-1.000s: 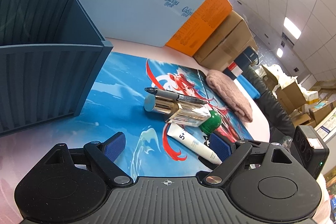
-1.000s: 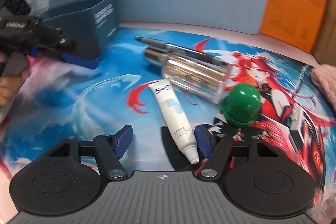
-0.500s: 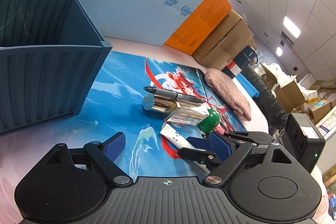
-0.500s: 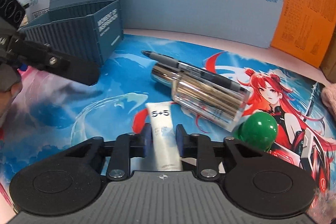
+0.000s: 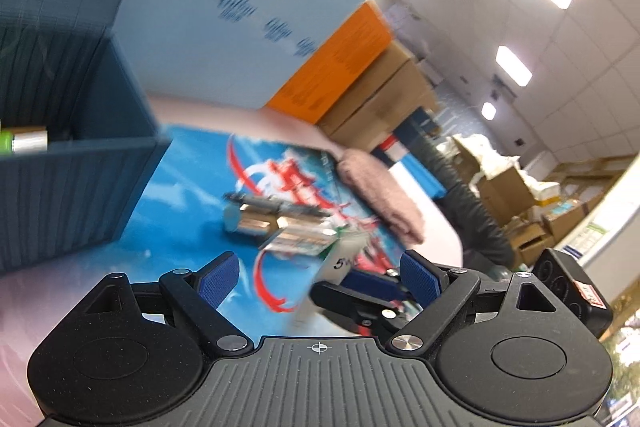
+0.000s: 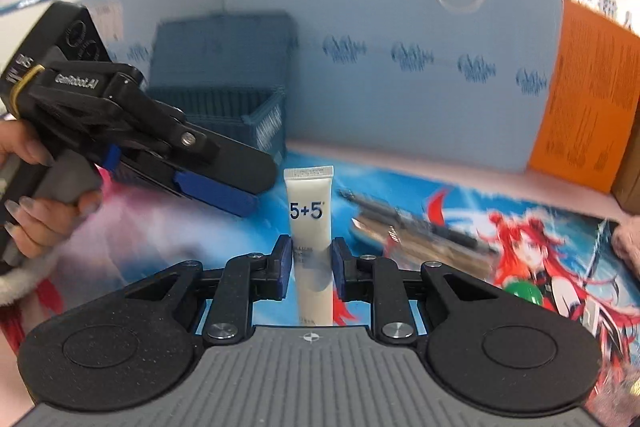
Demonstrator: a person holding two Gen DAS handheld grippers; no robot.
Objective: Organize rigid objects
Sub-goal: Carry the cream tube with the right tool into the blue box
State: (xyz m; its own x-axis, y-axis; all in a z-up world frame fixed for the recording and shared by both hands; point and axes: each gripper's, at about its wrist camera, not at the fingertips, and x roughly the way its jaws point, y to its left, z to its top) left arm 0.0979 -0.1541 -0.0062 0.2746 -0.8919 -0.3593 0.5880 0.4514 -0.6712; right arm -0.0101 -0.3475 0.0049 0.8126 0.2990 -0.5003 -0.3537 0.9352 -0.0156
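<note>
The white tube (image 6: 310,227) stands upright between the right tool's (image 6: 308,269) blue pads, which have just closed and clamp its lower half, lifted clear of the counter (image 6: 400,163). The left tool (image 5: 320,277), jaws apart and empty, hangs to its left, the blue bin (image 6: 224,107) beyond.

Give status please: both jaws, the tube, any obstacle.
Right gripper shut on white tube, lifted. Left gripper open, empty. Blue bin ahead; path looks clear.

Both wrist cameras look low and close across the printed mat (image 5: 192,187), sharing the blue bin (image 6: 224,99).
</note>
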